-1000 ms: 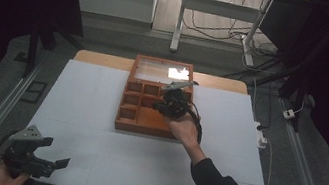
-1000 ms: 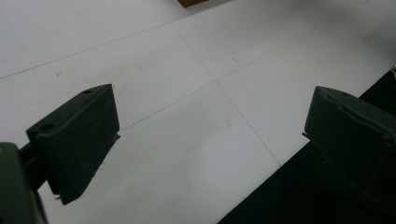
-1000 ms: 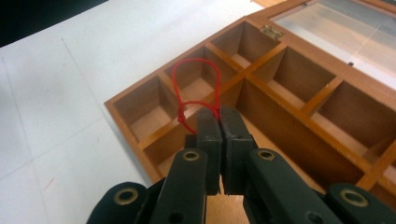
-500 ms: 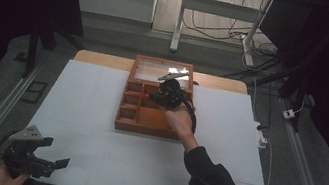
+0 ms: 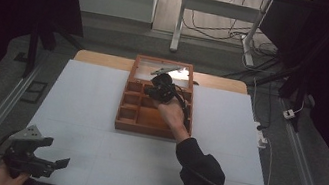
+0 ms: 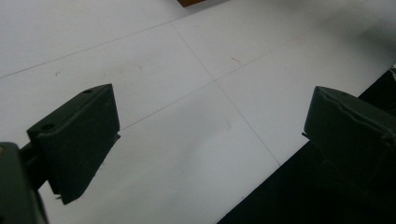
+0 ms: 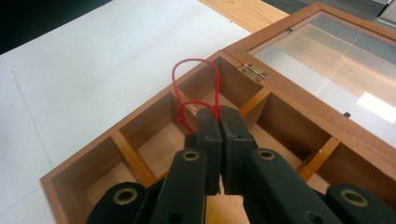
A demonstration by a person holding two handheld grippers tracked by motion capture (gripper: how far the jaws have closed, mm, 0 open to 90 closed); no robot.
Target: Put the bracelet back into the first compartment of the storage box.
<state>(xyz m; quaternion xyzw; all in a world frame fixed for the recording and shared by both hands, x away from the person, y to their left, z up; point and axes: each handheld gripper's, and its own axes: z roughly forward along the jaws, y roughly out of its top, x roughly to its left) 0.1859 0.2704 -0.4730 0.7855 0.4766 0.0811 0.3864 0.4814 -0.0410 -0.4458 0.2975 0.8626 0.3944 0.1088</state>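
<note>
Since a second ago, my right gripper [image 7: 219,114] has slid away from the bright glass lid and back over the little rooms of the wooden box [image 5: 134,115], while my left gripper [image 5: 39,160] has stayed low at the near left of the table. My right jaws are pressed tight together, and they pinch a thin red loop [image 7: 194,81]. Its ends are caught between the tips, and the round part sticks up and out past them. From the right gripper view, the loop hangs over a small room at the far edge of the box, close to a little brass hinge [image 7: 252,71]. Beside the hinge lies the glass lid [image 7: 327,56], open and flat, with a bright patch of light on it. From the high view, my right hand [image 5: 172,116] reaches across the box, which sits in the far middle of the white sheet [image 5: 90,100] on the table. My left jaws stand wide apart with nothing between them. Under them is just the white sheet with thin lines where its pieces meet, and the dark edge of the table is close by. My left hand [image 5: 4,177] holds that gripper well apart from the box.
</note>
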